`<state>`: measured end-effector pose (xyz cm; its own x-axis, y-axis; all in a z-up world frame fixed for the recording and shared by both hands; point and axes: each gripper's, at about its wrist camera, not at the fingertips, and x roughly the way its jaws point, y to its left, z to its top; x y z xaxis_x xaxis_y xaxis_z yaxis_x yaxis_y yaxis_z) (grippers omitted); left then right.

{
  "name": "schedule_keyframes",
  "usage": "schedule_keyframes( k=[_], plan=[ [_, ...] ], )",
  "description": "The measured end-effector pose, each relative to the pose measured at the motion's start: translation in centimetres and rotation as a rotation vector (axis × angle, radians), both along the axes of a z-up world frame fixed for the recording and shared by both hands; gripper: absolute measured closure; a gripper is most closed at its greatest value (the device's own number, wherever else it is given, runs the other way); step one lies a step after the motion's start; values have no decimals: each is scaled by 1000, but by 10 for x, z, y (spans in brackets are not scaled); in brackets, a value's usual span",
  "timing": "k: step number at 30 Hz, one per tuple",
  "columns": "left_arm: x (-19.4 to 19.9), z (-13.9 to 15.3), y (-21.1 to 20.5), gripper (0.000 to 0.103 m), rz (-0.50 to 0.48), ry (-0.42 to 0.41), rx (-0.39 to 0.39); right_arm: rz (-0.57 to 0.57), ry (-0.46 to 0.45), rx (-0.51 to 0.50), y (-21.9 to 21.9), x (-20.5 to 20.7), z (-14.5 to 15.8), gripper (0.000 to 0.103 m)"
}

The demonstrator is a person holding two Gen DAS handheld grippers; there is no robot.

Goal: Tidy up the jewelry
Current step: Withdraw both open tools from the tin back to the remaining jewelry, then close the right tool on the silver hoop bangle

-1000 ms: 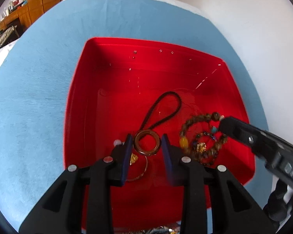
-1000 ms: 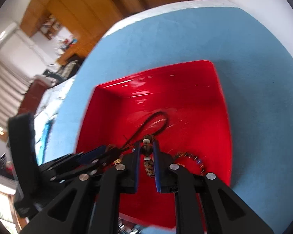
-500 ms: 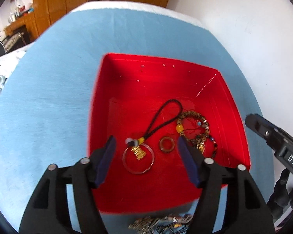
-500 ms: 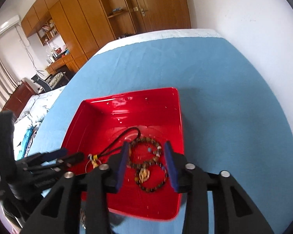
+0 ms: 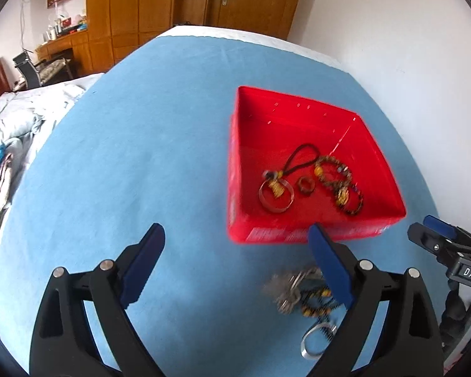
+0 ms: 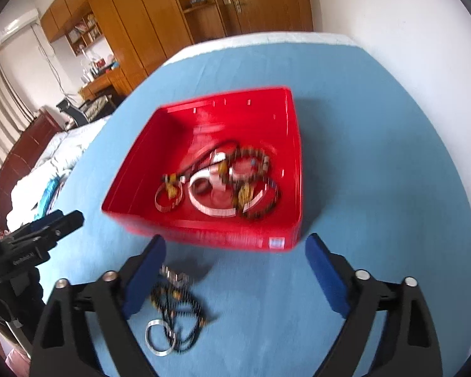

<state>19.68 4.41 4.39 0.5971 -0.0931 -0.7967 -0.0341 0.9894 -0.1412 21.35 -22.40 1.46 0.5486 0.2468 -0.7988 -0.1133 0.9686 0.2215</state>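
The blue bench [image 5: 116, 157] carries my red tray [image 5: 301, 235], which holds a beaded bracelet [image 5: 340, 182], metal bangle [image 5: 276, 196] and small ring [image 5: 305, 185]. A loose jewelry pile [image 6: 172, 311] lies before it. My left hand-held gripper [image 5: 235, 251] and right hand-held gripper [image 6: 235, 257] are both spread wide, empty.
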Motion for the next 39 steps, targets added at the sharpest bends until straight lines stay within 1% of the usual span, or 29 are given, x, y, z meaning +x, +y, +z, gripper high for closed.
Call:
schedule_keyframes(
  k=[3, 5, 8, 10, 11, 15, 18, 22, 23, 25, 27, 28, 30, 33, 39],
  plan=[
    [-15, -3, 5, 11, 1, 3, 24, 15, 59, -28, 8, -13, -10, 10],
    [-26, -8, 7, 11, -4, 20, 42, 32, 87, -18, 11, -22, -16, 10],
    [-40, -22, 12, 11, -3, 54, 37, 52, 135, 28, 13, -34, -27, 10],
    [-47, -30, 13, 11, -10, 84, 44, 72, 152, 85, 15, -46, -32, 10],
    [-50, -32, 13, 11, -12, 94, 48, 76, 155, 88, 15, -49, -33, 10],
    [-66, -40, 18, 11, -1, 117, 55, 107, 198, 60, 29, -67, -43, 10],
    [-77, -44, 20, 11, 0, 131, 44, 133, 228, 47, 41, -77, -51, 10],
    [-86, -49, 18, 11, -4, 143, 49, 151, 245, 29, 54, -87, -57, 11],
    [-88, -51, 18, 11, -4, 144, 54, 152, 250, 25, 55, -88, -58, 13],
    [-92, -53, 18, 11, -5, 152, 58, 151, 261, 23, 59, -91, -59, 20],
    [-95, -55, 20, 11, 0, 156, 56, 150, 278, 32, 62, -92, -61, 30],
    [-96, -55, 22, 11, 7, 155, 58, 150, 283, 34, 63, -92, -62, 32],
    [-99, -55, 26, 11, 21, 152, 61, 145, 303, 47, 65, -93, -66, 39],
    [-102, -56, 31, 11, 36, 149, 60, 143, 324, 57, 69, -91, -69, 43],
    [-104, -59, 40, 11, 38, 153, 48, 137, 333, 43, 83, -87, -68, 44]
  ],
)
